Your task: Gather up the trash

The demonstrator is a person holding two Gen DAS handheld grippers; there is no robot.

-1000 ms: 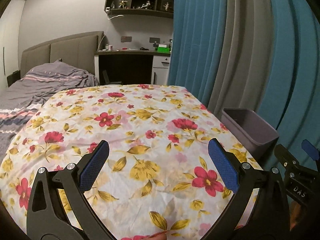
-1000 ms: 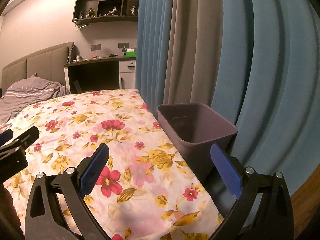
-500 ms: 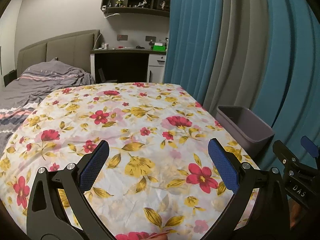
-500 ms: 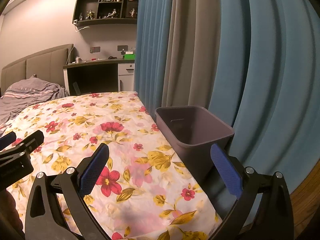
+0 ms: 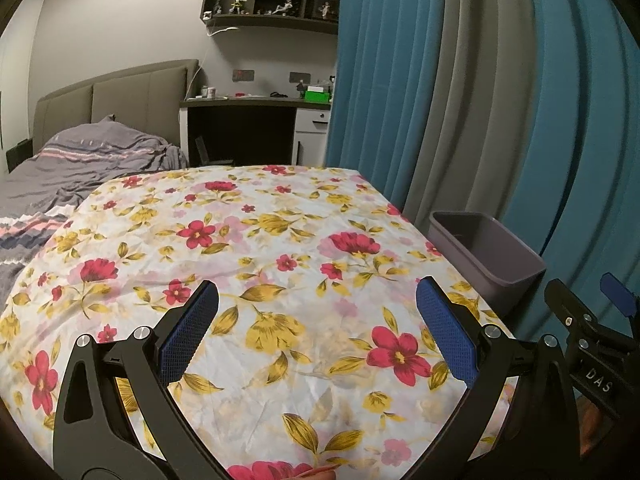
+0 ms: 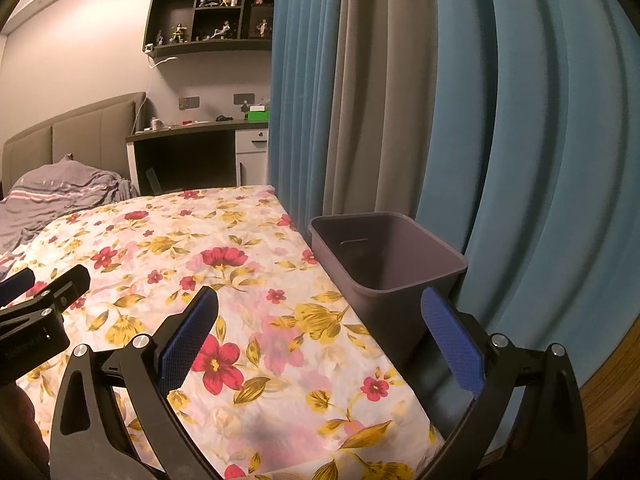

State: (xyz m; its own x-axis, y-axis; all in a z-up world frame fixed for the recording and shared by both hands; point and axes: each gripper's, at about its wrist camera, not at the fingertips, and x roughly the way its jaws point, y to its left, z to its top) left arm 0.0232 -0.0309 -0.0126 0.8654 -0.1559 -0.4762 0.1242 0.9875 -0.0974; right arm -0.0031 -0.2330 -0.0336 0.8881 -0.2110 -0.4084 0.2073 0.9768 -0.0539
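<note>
Floral cloth (image 5: 280, 248), printed with red blossoms and yellow leaves, is covering the worktop (image 6: 248, 412) in a bedroom, with blue and grey curtains (image 5: 460, 100) hanging along its right side. Both tools are hovering above the cloth with their blue-padded fingers spread wide and nothing between them. The left tool (image 5: 318, 312) is looking down the length of the cloth, and only its camera is taking in the grey bed (image 5: 80, 164) with its striped bedding on the left; the dark purple bin (image 5: 486, 250) is sitting at the right edge of that view, just beside the worktop and in front of the curtains. The right tool (image 6: 320, 316) is facing that bin (image 6: 386, 258) more squarely, and its camera alone is showing the inside, where no contents can be made out, along with a strip of wooden floor (image 6: 612, 408) at lower right. Each camera is also catching the other tool at its frame edge. No trash is lying on the cloth in either view. A dark desk (image 6: 188, 148) and wall shelves (image 6: 208, 16) of figurines are standing at the far end.
</note>
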